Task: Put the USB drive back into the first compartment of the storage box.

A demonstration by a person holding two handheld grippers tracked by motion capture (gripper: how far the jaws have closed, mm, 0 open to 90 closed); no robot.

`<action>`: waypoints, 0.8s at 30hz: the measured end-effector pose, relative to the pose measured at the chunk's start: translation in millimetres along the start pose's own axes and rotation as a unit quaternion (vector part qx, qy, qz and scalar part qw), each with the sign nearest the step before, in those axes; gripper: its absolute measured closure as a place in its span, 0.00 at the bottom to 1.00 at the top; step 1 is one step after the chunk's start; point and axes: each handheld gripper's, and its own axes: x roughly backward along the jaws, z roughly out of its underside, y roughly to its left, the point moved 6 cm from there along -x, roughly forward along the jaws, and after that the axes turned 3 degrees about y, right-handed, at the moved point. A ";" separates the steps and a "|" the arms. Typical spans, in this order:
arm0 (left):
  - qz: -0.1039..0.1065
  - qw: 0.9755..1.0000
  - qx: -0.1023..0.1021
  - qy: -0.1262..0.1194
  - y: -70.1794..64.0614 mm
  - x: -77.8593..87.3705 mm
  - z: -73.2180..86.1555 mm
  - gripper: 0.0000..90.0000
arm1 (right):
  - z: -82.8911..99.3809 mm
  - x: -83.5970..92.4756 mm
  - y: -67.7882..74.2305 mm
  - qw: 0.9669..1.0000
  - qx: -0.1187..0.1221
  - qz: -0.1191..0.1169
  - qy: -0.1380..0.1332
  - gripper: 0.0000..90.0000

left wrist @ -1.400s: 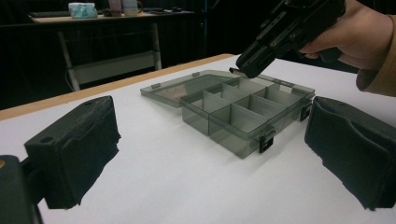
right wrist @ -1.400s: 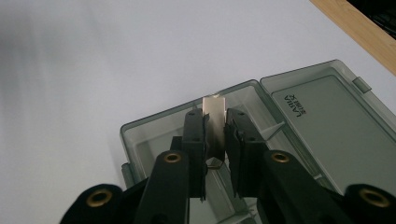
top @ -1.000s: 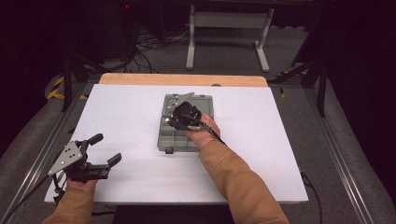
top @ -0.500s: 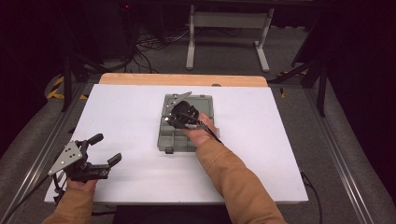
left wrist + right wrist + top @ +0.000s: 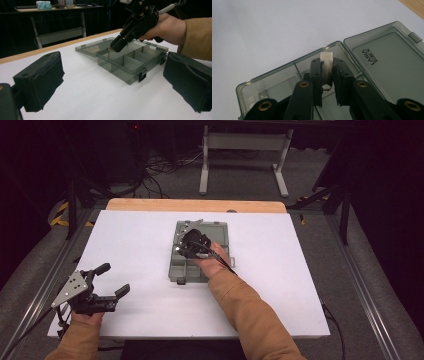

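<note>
A smoky grey compartment box (image 5: 221, 231) lies open mid-table, its lid (image 5: 392, 57) folded flat at the far side. My right gripper (image 5: 184, 246) reaches down into a far corner compartment and is shut on a small silver metal piece (image 5: 327, 59), which stands upright between the pads. In the left gripper view the same gripper (image 5: 117, 46) dips its tip into the box (image 5: 125, 72). My left gripper (image 5: 115, 279) rests open at the table's near left corner, with nothing between its jaws (image 5: 112, 82).
The white tabletop (image 5: 300, 270) has a wooden strip (image 5: 195, 205) along its far edge. Another small metal piece (image 5: 263, 95) lies in a nearer compartment. A metal stand (image 5: 245, 150) and cables sit on the floor beyond the table.
My right gripper has shifted very slightly over the box's far compartments, still holding the metal piece. The left gripper has stayed in place.
</note>
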 end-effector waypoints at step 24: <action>0.000 1.000 0.000 0.000 -0.1 0.2 -0.2 0.04 | 2.9 -9.3 0.8 1.000 -0.003 -0.005 0.013 0.87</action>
